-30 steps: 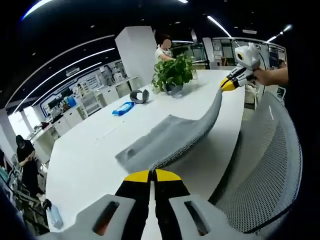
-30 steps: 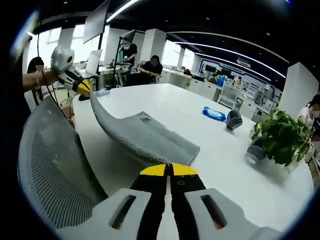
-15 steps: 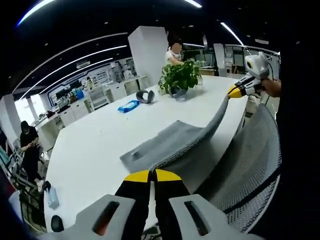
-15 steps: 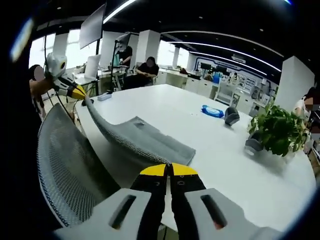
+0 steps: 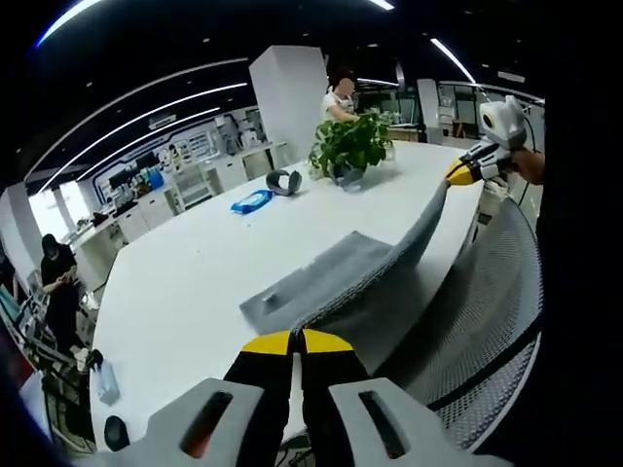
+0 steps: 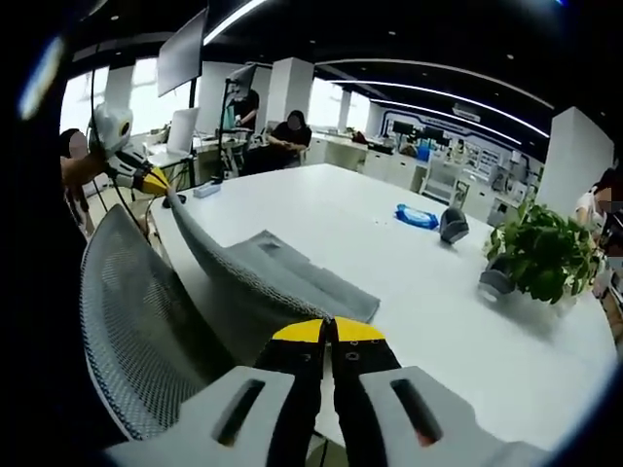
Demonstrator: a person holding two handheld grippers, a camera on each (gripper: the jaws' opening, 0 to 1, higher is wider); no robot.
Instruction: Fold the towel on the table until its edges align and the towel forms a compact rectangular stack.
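The white table spans both views, and a mesh chair stands at its near edge, its back between the grippers and the tabletop. The grey towel lies with its far part flat on the table while its near edge is lifted and stretched taut between the two grippers, hanging over the table's edge beside the chair. In the left gripper view, the left gripper has its yellow-tipped jaws together, clamped on one towel corner, and the right gripper at the upper right pinches the opposite corner. In the right gripper view, the right gripper's jaws are likewise pressed together on the towel, and the left gripper shows at the upper left with the cloth at its tip. A potted plant sits on the table's far side. Near it are a dark headset and a blue packet.
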